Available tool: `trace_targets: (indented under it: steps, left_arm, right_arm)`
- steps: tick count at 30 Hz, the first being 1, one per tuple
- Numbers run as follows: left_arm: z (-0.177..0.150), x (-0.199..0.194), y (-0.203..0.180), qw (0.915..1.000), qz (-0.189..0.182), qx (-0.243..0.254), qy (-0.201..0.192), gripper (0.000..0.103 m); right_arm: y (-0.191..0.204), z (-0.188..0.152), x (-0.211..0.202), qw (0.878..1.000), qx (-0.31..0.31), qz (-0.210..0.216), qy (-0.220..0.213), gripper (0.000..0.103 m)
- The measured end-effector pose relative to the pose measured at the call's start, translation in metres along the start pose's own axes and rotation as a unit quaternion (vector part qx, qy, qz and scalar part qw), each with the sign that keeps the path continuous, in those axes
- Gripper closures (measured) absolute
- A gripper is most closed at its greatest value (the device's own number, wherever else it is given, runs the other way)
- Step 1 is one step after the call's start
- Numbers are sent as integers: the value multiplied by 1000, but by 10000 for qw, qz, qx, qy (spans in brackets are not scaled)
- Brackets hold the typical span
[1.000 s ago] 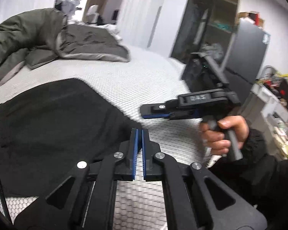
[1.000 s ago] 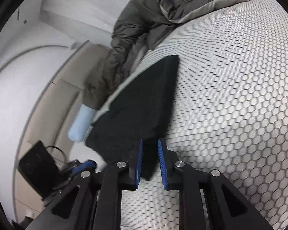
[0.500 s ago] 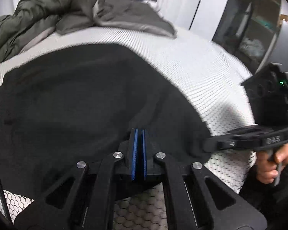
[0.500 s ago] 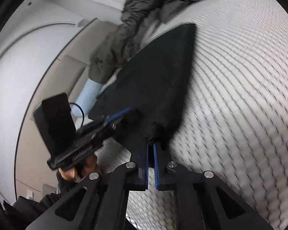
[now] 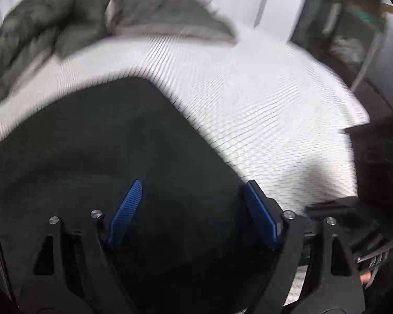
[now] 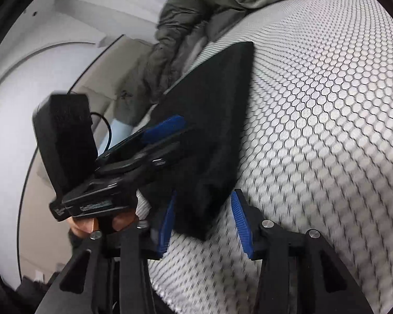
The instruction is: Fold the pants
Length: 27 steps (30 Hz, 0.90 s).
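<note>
Both claws are opening over the black pants [image 6: 209,120] lying flat on the bed [image 6: 327,130]: left claw [image 5: 194,209] above the cloth, right claw [image 6: 204,214] straddling the near corner. We should release cleanly, then smooth the fold.

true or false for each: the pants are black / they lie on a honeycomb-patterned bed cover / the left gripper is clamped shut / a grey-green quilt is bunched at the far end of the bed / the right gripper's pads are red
1. The pants are black. True.
2. They lie on a honeycomb-patterned bed cover. True.
3. The left gripper is clamped shut. False: its jaws are opening, wide apart over the black cloth.
4. A grey-green quilt is bunched at the far end of the bed. True.
5. The right gripper's pads are red. False: they are blue, and its jaws are opening with a corner of the pants between them.
</note>
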State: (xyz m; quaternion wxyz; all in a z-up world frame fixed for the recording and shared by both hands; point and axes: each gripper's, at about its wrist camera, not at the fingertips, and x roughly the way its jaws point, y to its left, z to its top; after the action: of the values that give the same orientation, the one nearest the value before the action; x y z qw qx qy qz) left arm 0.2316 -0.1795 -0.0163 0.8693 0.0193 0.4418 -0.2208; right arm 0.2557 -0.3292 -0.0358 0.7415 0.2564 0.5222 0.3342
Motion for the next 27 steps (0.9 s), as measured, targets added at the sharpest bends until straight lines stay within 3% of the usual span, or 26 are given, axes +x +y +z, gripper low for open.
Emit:
trace_targets:
  steps: [1,5,9,11,15,17,21,24,25,27]
  left_arm:
    - [1,9,7,9998,19,-163,79,35]
    - [2,8,14,9995,110,-302,-68,45]
    - [2,5,17,9988,74,-477,-128,45]
    - [2,-4,14,9987,115,-462,-162,45]
    - [-13,-37,15,9982,38,-404,-439,41]
    - [-25,-46,6,9985,25,-283,-460,36]
    - [-50,-48,-13,9995,-50,61,-321,36]
    - [-64,-43,-30,9979,246,522,-295,33]
    - [-67,-42,-32,9974,279,617,-266,32]
    - [-72,-44,-35,9974,245,648,-221,30]
  right_arm:
    - [0,1,4,9999,-21,-110,5,90]
    - [-3,-5,-1,9996,-105,-206,147,100]
    - [4,-28,-6,9989,-283,-101,347,100]
    - [7,-28,-16,9990,-370,43,228,97]
    - [-3,-21,-50,9988,-77,204,-430,76]
    - [-10,-17,-54,9979,108,194,-603,76]
    - [-18,-2,-36,9982,370,119,-461,76]
    - [-15,3,-28,9987,323,52,-394,77]
    - [-12,-1,-23,9992,198,-109,-315,87]
    - [-13,3,-18,9984,11,-495,-289,92]
